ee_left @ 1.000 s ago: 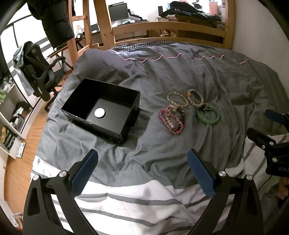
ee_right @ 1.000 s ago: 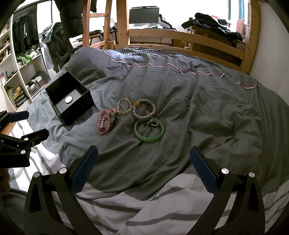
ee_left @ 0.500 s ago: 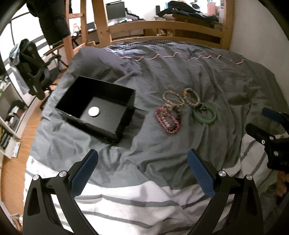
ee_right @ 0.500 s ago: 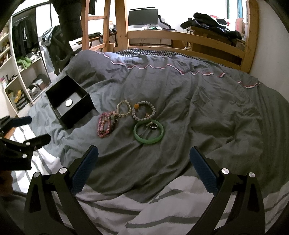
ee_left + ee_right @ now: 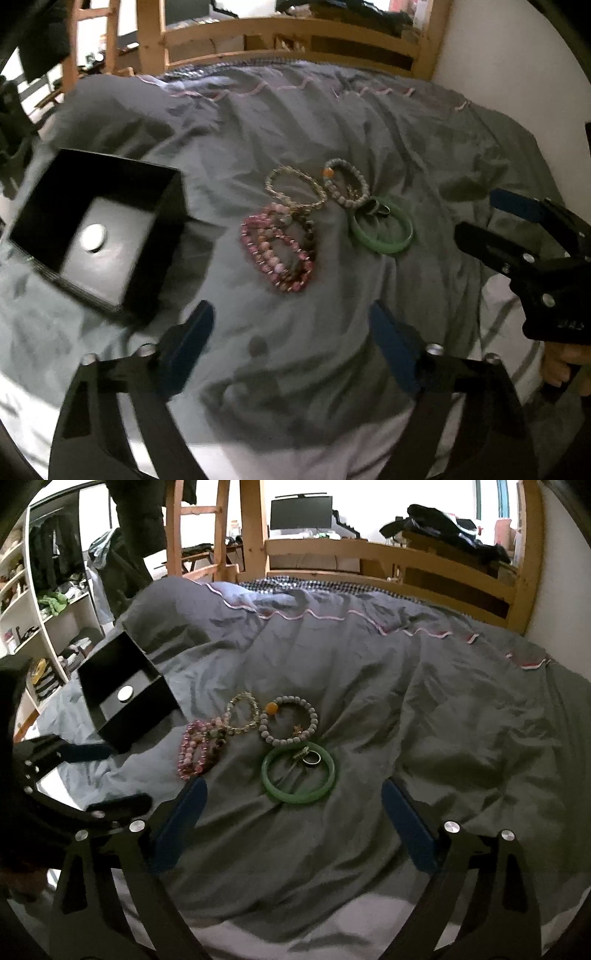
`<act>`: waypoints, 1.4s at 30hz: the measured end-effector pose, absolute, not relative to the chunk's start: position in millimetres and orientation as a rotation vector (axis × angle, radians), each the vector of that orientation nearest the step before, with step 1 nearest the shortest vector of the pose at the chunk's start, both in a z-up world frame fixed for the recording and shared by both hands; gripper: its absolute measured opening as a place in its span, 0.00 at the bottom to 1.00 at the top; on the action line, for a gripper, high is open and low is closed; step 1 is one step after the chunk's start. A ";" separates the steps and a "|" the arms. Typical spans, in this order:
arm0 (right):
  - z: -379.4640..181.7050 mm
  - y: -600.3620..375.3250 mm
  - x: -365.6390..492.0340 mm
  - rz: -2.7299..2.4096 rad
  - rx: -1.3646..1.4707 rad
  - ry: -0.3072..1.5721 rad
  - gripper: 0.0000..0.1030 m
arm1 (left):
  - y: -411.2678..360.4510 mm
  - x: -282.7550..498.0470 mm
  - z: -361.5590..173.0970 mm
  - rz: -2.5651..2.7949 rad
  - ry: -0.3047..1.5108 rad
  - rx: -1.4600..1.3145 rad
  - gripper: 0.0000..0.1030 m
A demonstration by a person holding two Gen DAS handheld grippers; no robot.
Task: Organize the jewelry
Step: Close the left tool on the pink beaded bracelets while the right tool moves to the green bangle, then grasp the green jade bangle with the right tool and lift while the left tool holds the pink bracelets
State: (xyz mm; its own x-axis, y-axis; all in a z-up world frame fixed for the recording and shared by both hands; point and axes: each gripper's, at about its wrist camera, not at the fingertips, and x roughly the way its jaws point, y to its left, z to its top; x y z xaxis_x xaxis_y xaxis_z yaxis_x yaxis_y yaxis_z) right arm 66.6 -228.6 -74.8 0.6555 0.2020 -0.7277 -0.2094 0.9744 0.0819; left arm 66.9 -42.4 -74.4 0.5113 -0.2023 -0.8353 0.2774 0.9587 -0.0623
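Jewelry lies in a cluster on the grey duvet: pink bead bracelets (image 5: 280,254) (image 5: 197,749), a pale bead bracelet (image 5: 295,186) (image 5: 242,716), a grey bead bracelet with an orange bead (image 5: 345,182) (image 5: 288,720), and a green bangle (image 5: 382,230) (image 5: 299,775) with a ring (image 5: 312,758) inside it. An open black box (image 5: 99,229) (image 5: 125,694) holding a round silver disc sits to their left. My left gripper (image 5: 291,339) is open just short of the pink bracelets. My right gripper (image 5: 293,819) is open just short of the bangle.
A wooden bed frame (image 5: 388,565) runs behind the duvet, with a wall on the right. White shelves (image 5: 40,620) and hanging clothes stand at the left. A white striped sheet (image 5: 332,934) lies under both grippers.
Both grippers have moved forward toward the jewelry, which now looks larger and nearer. Both stay open. Nothing on the bed has shifted.
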 end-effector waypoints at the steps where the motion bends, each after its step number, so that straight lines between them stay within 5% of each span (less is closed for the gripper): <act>1: -78.5 -228.9 71.0 0.243 0.002 0.837 0.82 | -46.4 73.0 -78.2 -0.292 0.995 0.088 0.77; 8: -115.1 -227.7 112.6 0.256 0.049 0.963 0.76 | -53.0 106.2 -99.7 -0.294 1.029 0.088 0.71; 17: -152.0 -227.1 140.4 0.215 0.076 1.059 0.82 | -53.7 123.8 -120.1 -0.259 1.072 0.118 0.58; 19: -151.1 -226.6 139.4 0.210 0.083 1.059 0.67 | -53.5 124.1 -120.0 -0.267 1.086 0.116 0.41; 20: -152.2 -228.3 139.8 0.179 0.079 1.072 0.48 | -52.9 124.3 -118.5 -0.272 1.090 0.108 0.39; 25: -150.6 -245.6 143.1 0.153 0.161 1.071 0.19 | -46.8 120.3 -112.0 -0.261 1.113 0.085 0.19; 32: -129.6 -248.8 138.2 0.168 0.196 0.994 0.12 | -42.4 108.3 -90.9 -0.282 1.092 0.077 0.14; 34: -116.2 -250.6 136.5 0.208 0.228 0.949 0.00 | -41.1 103.6 -84.0 -0.289 1.077 0.074 0.14; 42: -101.3 -227.8 134.9 0.288 0.166 0.907 0.01 | -31.3 92.6 -65.0 -0.302 1.034 0.045 0.14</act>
State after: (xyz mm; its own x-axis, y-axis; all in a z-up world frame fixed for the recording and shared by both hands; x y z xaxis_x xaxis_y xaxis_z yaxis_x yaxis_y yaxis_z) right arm 134.9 -227.8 -101.3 0.5815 0.3151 -0.7500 -0.1757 0.9488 0.2624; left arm 92.6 -31.3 -65.0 0.4741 -0.2259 -0.8510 0.2683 0.9576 -0.1047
